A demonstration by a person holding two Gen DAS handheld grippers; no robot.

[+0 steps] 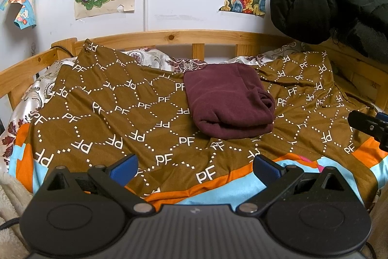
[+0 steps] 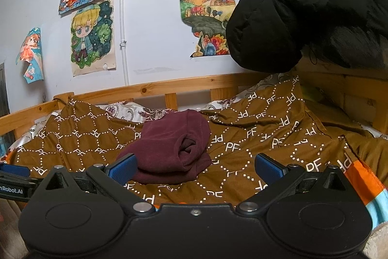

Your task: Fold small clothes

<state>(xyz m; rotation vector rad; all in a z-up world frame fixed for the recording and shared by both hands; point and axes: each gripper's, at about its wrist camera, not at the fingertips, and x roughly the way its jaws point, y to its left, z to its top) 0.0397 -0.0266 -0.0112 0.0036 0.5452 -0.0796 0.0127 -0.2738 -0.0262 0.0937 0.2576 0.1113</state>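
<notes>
The dark maroon fleece garment (image 1: 229, 101) lay folded into a thick bundle on the brown bedspread printed with white "PF" letters (image 1: 121, 113), near the wooden bed rail (image 1: 169, 37). The left claw (image 1: 194, 168) hung spread and empty over the near edge of the bed, well short of the bundle. The right claw (image 2: 195, 168) was spread too, holding nothing, just in front of it. The fold looked finished to me. Its loose rolled end faced right; a careless nudge there could spring the layers open, and the soft, rumpled bedspread gave little support.
</notes>
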